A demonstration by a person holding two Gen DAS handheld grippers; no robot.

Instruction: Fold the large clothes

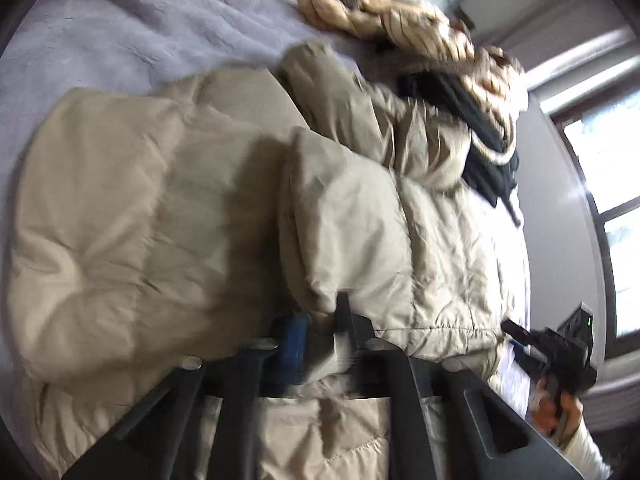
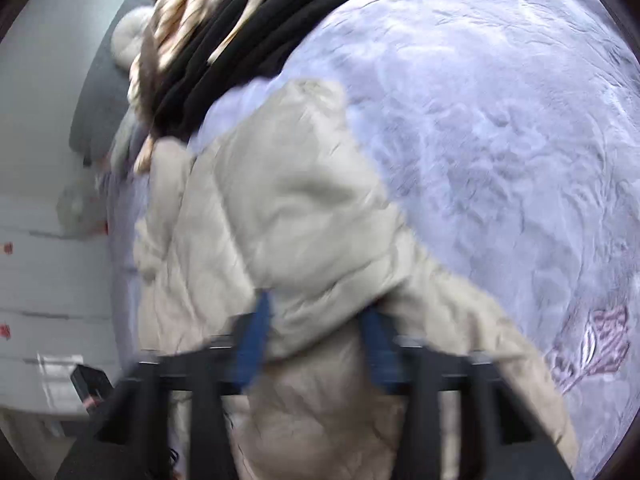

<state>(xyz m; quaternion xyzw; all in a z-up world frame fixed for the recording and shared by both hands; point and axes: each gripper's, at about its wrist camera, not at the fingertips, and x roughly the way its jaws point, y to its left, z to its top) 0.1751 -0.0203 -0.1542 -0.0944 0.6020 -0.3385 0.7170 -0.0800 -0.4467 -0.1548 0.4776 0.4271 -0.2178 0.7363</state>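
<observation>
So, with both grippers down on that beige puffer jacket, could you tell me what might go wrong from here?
1. The puffer jacket is bulky and slick; the left gripper pinches only a small fold at its edge, which could slip out.
2. The right gripper straddles a thick bunch of jacket, so its hold may be shallow.
3. The black garment and knitted sweater lie close by on the blanket; a wide fold could drag them.
</observation>
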